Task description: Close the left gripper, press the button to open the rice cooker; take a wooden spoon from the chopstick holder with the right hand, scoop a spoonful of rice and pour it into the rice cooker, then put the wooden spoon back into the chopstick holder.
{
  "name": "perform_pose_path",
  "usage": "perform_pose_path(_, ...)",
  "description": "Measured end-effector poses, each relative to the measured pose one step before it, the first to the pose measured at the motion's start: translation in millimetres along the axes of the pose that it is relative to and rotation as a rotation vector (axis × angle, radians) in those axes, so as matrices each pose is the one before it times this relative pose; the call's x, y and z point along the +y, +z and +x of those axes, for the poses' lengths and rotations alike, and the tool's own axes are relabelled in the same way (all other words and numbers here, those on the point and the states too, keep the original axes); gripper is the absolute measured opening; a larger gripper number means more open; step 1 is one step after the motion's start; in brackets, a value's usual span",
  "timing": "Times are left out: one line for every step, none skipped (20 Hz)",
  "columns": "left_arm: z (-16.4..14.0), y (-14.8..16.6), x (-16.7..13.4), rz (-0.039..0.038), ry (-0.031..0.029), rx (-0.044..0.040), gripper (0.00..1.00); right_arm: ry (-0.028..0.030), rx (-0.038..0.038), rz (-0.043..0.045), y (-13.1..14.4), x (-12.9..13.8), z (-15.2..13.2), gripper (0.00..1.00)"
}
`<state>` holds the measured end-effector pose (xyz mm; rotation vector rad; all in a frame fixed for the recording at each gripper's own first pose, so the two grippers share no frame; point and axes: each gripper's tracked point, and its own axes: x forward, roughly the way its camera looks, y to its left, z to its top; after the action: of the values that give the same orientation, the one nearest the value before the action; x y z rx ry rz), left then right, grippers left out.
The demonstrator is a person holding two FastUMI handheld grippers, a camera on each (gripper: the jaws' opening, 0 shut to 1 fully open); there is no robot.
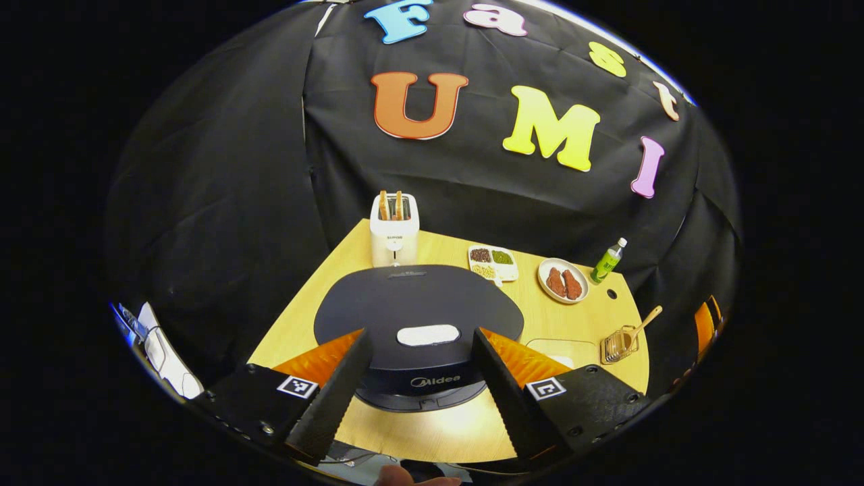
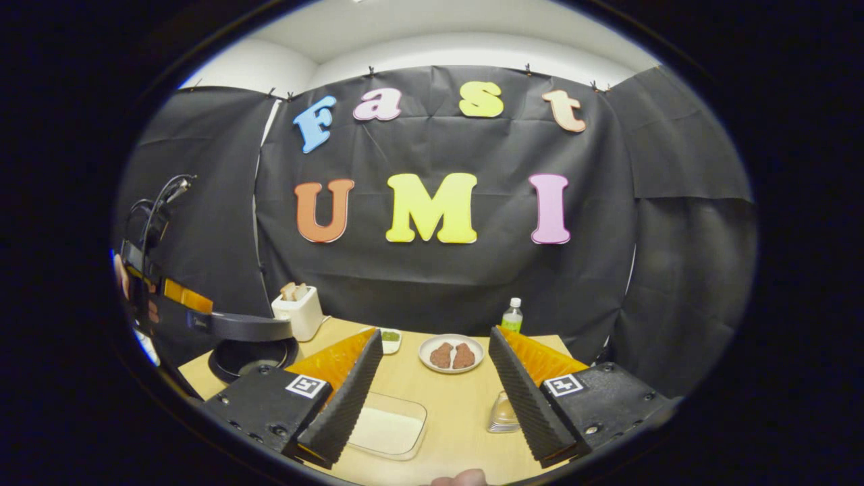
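Two fingers of the left gripper (image 1: 418, 378) stood wide apart, one on each side of the pale oval button (image 1: 428, 335) set in the near edge of the dark, round rice cooker (image 1: 418, 307), whose lid lay shut. The fingers appeared to hang above the lid, not on it; contact could not be confirmed. The step in hand was judged to be the first one: the fingers had to be brought together before any press, since spread fingers would straddle the button and miss it. Once closed, the joined tips were best lowered straight onto the middle of the button, with the push kept vertical so that the cooker did not slide on the light wooden table (image 1: 594, 317).

The right gripper (image 2: 432, 391) was likewise held wide and empty, low over the near part of the table. In its view a clear rectangular container of white rice (image 2: 388, 426) lay between its fingers, near the left one. The wooden spoon (image 1: 644, 320) stood tilted in the clear chopstick holder (image 1: 617, 345) at the right, near side of the table, well apart from the cooker. The right gripper was best kept clear of the lid's upward swing.
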<state>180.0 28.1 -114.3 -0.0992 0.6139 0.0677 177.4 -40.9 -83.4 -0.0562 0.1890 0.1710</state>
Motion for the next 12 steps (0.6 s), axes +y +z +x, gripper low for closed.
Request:
perform_pose_path(1.28, -6.25, 0.23, -0.00491, 0.00321, 0.01416, 0.96, 0.00463, -0.00001, -0.00151, 0.68, 0.92, 1.09, 1.0)
perform_pose_path(3.23, -7.65, -1.14, -0.00715, 0.00147, 0.0146, 0.97, 0.00485, -0.00019, 0.00097, -0.09, 1.15, 1.8, 1.0)
perform_pose_path(2.86, -7.85, -0.3, -0.00704, 0.00386, 0.02005, 0.97, 0.00251, 0.0043, 0.00235, -0.42, 0.45, 3.03, 0.99)
perform_pose_path(3.31, -9.23, -0.36, -0.00879, 0.00445, 0.02459, 0.97, 0.0014, 0.00456, 0.00476, -2.31, -0.67, 1.65, 0.99)
perform_pose_path(3.66, -9.26, 0.5, -0.0091, 0.00462, 0.02477, 0.97, 0.00332, 0.0048, 0.00268, -0.82, 0.23, 3.13, 1.0)
perform_pose_path(6.34, -5.07, -0.44, -0.00673, 0.00264, 0.01927, 0.97, 0.00457, 0.00113, -0.00039, 0.09, 0.15, 2.39, 1.0)
perform_pose_path(5.78, -6.24, -1.0, -0.00952, 0.00301, 0.01958, 0.97, 0.00693, 0.00093, -0.00058, 0.56, 1.04, 3.52, 1.0)
perform_pose_path(3.62, -6.7, -0.95, -0.00864, 0.00262, 0.01722, 0.97, 0.00789, 0.0028, -0.00056, -1.54, 1.63, 4.07, 0.99)
perform_pose_path(3.59, -5.58, 0.34, -0.00629, 0.00232, 0.0175, 0.97, 0.00983, 0.00438, 0.00104, -0.74, 1.77, 4.92, 0.99)
perform_pose_path(2.57, -4.51, 0.75, -0.00606, 0.00224, 0.0133, 0.97, 0.01021, 0.00225, 0.0028, -0.39, 2.22, 4.74, 0.99)
perform_pose_path(1.92, -2.71, 0.71, -0.00866, 0.00411, 0.00871, 0.97, 0.00902, 0.00289, 0.00262, -0.01, 1.74, 4.47, 0.99)
perform_pose_path(1.65, -2.22, 1.6, -0.00754, 0.00486, 0.00979, 0.97, 0.01044, 0.00354, 0.00172, -1.53, 1.95, 4.65, 0.99)
